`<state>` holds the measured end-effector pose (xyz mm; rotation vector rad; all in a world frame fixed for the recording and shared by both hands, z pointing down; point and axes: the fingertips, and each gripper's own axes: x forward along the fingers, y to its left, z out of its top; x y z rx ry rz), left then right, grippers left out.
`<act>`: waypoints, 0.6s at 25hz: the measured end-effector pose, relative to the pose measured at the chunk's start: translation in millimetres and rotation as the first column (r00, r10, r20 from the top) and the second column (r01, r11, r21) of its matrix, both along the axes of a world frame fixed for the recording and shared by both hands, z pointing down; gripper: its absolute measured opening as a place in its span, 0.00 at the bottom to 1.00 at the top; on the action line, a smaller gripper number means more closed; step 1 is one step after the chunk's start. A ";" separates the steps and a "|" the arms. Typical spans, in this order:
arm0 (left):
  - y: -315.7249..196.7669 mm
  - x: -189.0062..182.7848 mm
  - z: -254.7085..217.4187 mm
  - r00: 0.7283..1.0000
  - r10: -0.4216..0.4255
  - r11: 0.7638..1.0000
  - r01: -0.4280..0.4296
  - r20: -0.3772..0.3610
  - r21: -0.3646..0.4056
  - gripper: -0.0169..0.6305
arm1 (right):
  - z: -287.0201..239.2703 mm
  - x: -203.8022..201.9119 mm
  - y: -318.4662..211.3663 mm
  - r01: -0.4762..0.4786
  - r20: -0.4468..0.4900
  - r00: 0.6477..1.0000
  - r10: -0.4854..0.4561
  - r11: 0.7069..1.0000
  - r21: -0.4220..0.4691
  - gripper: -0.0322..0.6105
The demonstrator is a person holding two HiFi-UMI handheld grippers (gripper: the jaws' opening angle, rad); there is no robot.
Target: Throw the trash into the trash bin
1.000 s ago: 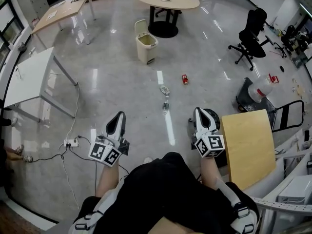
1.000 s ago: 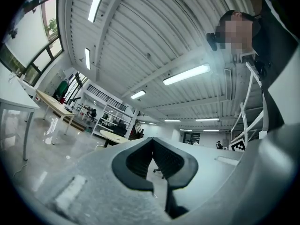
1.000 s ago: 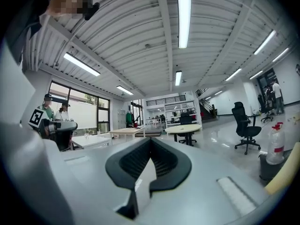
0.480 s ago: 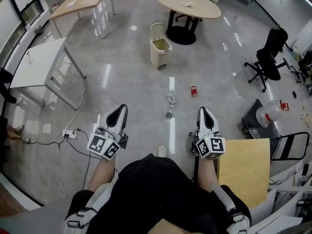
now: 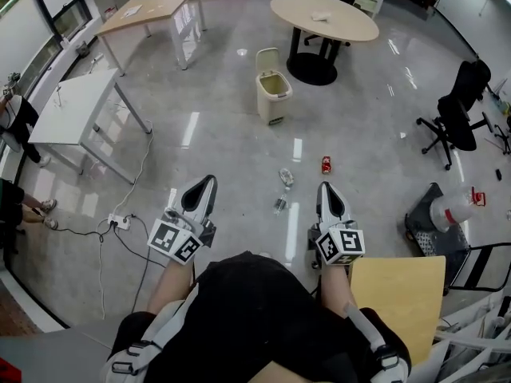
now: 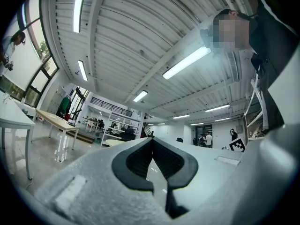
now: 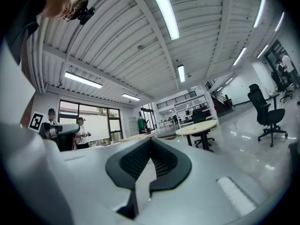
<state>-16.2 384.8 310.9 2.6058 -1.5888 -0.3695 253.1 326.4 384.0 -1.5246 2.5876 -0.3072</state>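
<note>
A beige trash bin (image 5: 274, 96) with its lid up stands on the floor well ahead of me. Between it and me lie a red can (image 5: 326, 164), a crushed clear bottle (image 5: 286, 177) and a small dark scrap (image 5: 279, 206). My left gripper (image 5: 209, 181) and my right gripper (image 5: 326, 187) are held level in front of my body, short of the trash. Both are shut with nothing in them. In the left gripper view the left gripper (image 6: 152, 139) has its tips together. The right gripper view shows the right gripper (image 7: 151, 140) in the same state.
A round table (image 5: 323, 14) stands behind the bin, a white table (image 5: 76, 110) to the left and a wooden table (image 5: 156, 6) beyond it. A power strip (image 5: 120, 222) with cables lies at my left. At my right are a yellow board (image 5: 399, 294), a water jug (image 5: 451, 210) and an office chair (image 5: 459, 110).
I have walked forward: bin, can and bottle now sit lower in the head view, nearer to me. Both grippers came along, still shut and holding nothing.
</note>
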 end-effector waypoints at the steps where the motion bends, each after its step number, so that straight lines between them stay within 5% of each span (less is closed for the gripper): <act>1: -1.9 3.6 2.9 1.000 0.004 1.000 -0.004 0.003 -0.005 0.03 | -0.9 2.6 -3.3 0.002 0.001 1.000 -0.002 1.000 0.004 0.06; 15: -82.5 30.8 21.1 0.990 0.140 0.990 -0.140 0.000 -0.008 0.03 | 14.3 32.9 -59.3 -0.124 -0.078 0.989 0.123 0.992 -0.008 0.06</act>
